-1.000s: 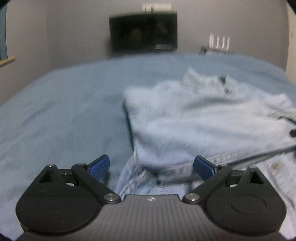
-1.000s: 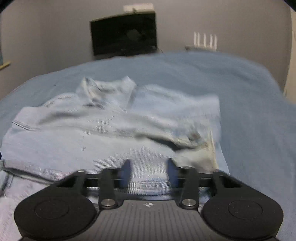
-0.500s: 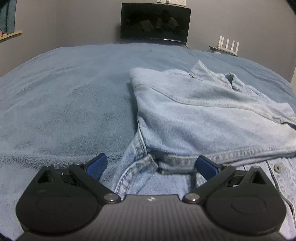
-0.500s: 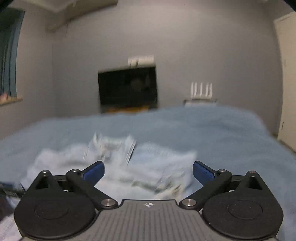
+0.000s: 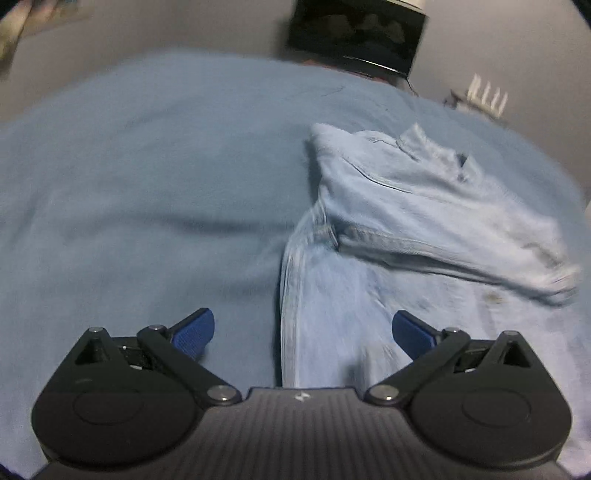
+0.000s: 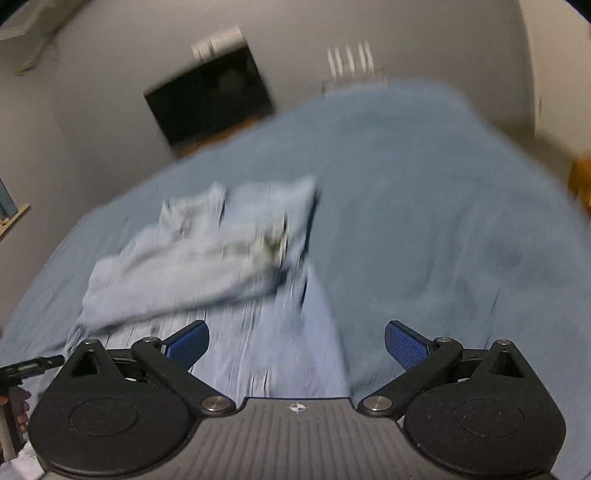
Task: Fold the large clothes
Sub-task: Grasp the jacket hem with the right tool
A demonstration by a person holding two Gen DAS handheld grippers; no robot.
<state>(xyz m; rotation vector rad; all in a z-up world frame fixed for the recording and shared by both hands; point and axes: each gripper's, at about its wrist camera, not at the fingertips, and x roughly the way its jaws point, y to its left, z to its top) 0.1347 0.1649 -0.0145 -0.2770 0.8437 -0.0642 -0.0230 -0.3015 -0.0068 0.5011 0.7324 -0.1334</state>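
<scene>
A light blue denim shirt [image 5: 424, 206] lies on the blue bedspread [image 5: 147, 177], its upper part folded down over the lower part with the collar at the far end. My left gripper [image 5: 303, 332] hovers open above the shirt's near left edge, nothing between its blue pads. In the blurred right wrist view the same shirt [image 6: 207, 251] lies ahead and left. My right gripper [image 6: 297, 343] is wide open above the shirt's near right edge, holding nothing.
A dark television [image 5: 354, 33] stands against the grey wall beyond the bed, with a white router [image 5: 484, 96] to its right. The bedspread [image 6: 443, 221] stretches wide on both sides of the shirt. Part of the other gripper and a hand [image 6: 18, 387] show at the lower left.
The right gripper went from nearly shut over the shirt to wide open and pulled back. Both grippers drew back toward the near end of the shirt and rolled; the folded upper part stays lying on the lower part.
</scene>
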